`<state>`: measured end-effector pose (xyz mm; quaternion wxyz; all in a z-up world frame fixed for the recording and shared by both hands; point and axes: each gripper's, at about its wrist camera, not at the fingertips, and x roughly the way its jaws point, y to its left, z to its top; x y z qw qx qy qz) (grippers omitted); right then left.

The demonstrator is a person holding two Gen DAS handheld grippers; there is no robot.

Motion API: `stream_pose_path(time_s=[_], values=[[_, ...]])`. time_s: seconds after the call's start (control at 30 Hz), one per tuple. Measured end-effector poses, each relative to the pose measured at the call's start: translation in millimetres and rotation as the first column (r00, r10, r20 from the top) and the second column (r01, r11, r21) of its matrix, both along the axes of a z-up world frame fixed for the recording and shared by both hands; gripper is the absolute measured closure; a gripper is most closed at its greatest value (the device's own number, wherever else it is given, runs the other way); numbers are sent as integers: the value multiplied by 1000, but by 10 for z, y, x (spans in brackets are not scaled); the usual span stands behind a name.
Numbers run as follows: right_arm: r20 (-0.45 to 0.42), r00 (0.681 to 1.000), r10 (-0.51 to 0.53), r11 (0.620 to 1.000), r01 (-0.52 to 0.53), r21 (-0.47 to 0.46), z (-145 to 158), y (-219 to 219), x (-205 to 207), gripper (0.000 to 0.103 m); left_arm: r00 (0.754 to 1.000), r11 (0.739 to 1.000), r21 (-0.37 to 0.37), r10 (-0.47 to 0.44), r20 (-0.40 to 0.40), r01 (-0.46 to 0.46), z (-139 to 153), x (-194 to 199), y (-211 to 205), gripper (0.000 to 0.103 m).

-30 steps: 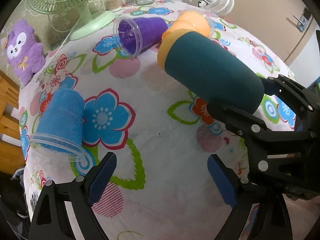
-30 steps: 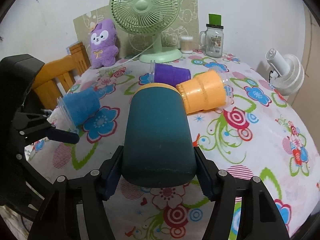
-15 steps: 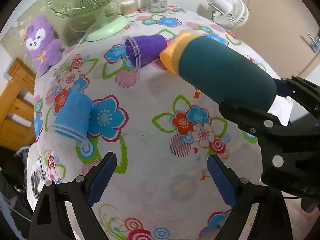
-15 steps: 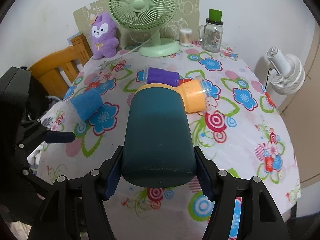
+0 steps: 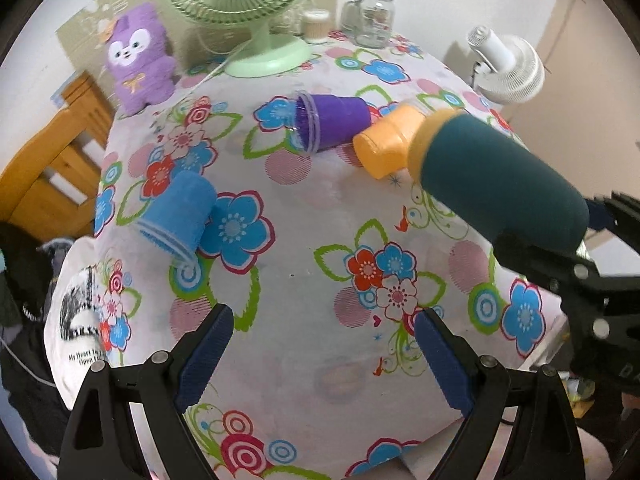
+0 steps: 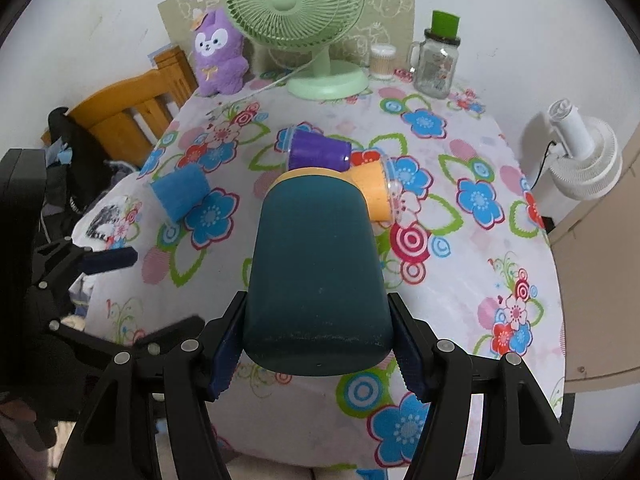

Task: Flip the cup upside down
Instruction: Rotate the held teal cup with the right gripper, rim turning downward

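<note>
My right gripper [image 6: 316, 354] is shut on a dark teal cup [image 6: 316, 276] with a yellow rim. It holds the cup on its side in the air above the flowered table [image 6: 460, 280], mouth pointing away from me. The teal cup [image 5: 496, 184] also shows at the right of the left wrist view, with the right gripper's fingers [image 5: 536, 256] around its base. My left gripper [image 5: 324, 354] is open and empty, above the near part of the table.
A blue cup [image 5: 176, 216], a purple cup [image 5: 332, 122] and an orange cup [image 5: 388, 146] lie on their sides on the table. A green fan [image 6: 316, 36], a purple plush [image 6: 218, 54], a glass jar [image 6: 436, 60], a white fan [image 6: 584, 156] and a wooden chair [image 6: 132, 116] stand around the far edge.
Both grippers have pulled up and back from the table. The teal cup stays gripped, lifted higher above the other cups.
</note>
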<state>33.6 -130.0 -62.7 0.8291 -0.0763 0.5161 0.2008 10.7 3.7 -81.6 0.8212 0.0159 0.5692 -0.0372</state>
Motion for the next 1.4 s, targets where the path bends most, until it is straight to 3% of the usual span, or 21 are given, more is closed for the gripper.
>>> stream_pose_path(time_s=[0.33, 0.73, 1.07, 1.4], values=[[-136, 987, 83, 994, -92, -61, 15, 35, 75, 35, 996, 995, -43, 90, -10, -91, -71, -80, 74, 10], [-270, 949, 161, 958, -215, -187, -331, 196, 128, 35, 989, 989, -22, 144, -31, -144, -293, -99, 91, 10], [-405, 885, 228, 904, -348, -251, -566, 359, 228, 34, 986, 987, -45, 149, -69, -152, -460, -19, 114, 10], [-512, 798, 319, 797, -517, -311, -700, 623, 257, 34, 983, 985, -70, 147, -109, -155, -551, -5, 153, 10]])
